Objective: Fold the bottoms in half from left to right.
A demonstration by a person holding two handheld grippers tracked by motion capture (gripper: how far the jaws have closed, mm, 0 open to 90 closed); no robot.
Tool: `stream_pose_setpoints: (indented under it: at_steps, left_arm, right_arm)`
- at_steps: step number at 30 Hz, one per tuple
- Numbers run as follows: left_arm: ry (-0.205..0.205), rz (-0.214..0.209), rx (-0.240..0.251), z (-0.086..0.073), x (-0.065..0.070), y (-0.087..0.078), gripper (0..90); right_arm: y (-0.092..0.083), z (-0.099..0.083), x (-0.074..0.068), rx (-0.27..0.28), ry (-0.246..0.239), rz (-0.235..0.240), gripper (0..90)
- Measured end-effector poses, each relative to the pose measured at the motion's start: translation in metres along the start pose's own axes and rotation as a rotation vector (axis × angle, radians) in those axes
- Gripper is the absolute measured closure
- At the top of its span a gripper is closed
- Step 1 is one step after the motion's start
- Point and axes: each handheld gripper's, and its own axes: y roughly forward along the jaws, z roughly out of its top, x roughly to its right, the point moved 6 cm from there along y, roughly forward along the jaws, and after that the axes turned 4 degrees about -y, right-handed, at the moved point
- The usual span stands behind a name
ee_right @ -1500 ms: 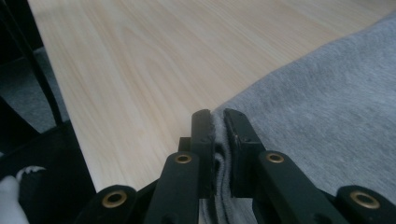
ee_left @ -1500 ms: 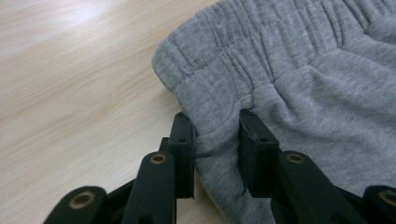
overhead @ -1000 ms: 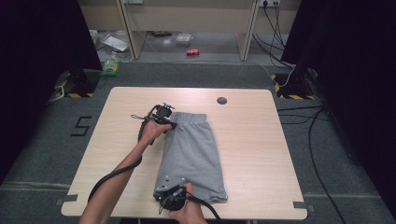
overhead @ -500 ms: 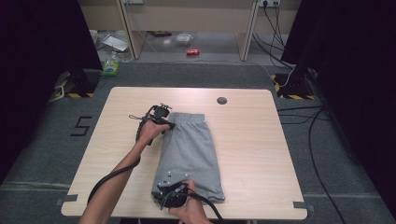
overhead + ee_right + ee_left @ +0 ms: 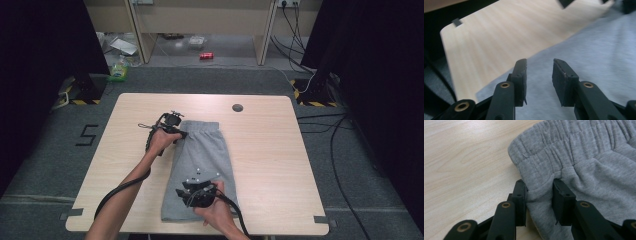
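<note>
Grey folded shorts (image 5: 202,150) lie lengthwise on the wooden table (image 5: 280,150), waistband at the far end. My left gripper (image 5: 179,134) sits at the waistband's left corner. In the left gripper view its jaws (image 5: 539,187) are shut on a fold of the shorts (image 5: 584,170) just below the elastic. My right gripper (image 5: 184,192) hovers over the near end of the shorts, pointing left. In the right gripper view its jaws (image 5: 539,67) have just been opening and stand apart with nothing between them, the grey shorts (image 5: 599,50) below.
A round cable hole (image 5: 237,107) sits near the table's far edge. Bare wood lies left and right of the shorts. On the floor beyond are a red can (image 5: 206,56), a green bottle (image 5: 119,72) and cables (image 5: 320,75) at the right.
My right gripper has let go of the near hem, opened, and lifted up and a little farther onto the shorts. The left gripper has stayed at the waistband.
</note>
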Motion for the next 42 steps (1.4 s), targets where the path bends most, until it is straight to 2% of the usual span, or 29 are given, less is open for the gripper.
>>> stream_pose_setpoints:
  at_steps: [4, 6, 10, 14, 21, 29, 42]
  left_arm:
    - [-0.001, 0.002, 0.001, 0.0, 0.0, 0.0, 65.6]
    - [-0.003, 0.003, 0.001, 0.0, 0.0, 0.0, 65.6]
    - [-0.004, 0.002, 0.0, 0.0, 0.0, 0.0, 65.6]
    - [-0.004, 0.003, 0.005, -0.001, 0.0, 0.0, 65.5]
    - [-0.005, 0.005, 0.001, 0.0, 0.0, 0.0, 65.4]
    - [-0.006, 0.008, -0.004, 0.0, 0.0, 0.0, 65.4]
    - [-0.006, 0.007, -0.014, 0.001, 0.0, 0.0, 65.4]
  right_arm:
    - [-0.01, 0.003, 0.023, 0.006, 0.02, -0.048, 62.9]
    - [-0.016, 0.003, 0.036, 0.005, 0.012, -0.091, 62.5]
    - [-0.027, 0.001, 0.059, 0.017, 0.053, -0.134, 61.5]
    - [-0.036, 0.0, 0.082, 0.016, 0.071, -0.186, 59.9]
    - [-0.043, -0.004, 0.118, 0.009, 0.102, -0.245, 57.0]
    - [-0.043, -0.001, 0.146, 0.006, 0.146, -0.277, 55.4]
    - [-0.029, 0.015, 0.178, -0.003, 0.16, -0.305, 51.6]
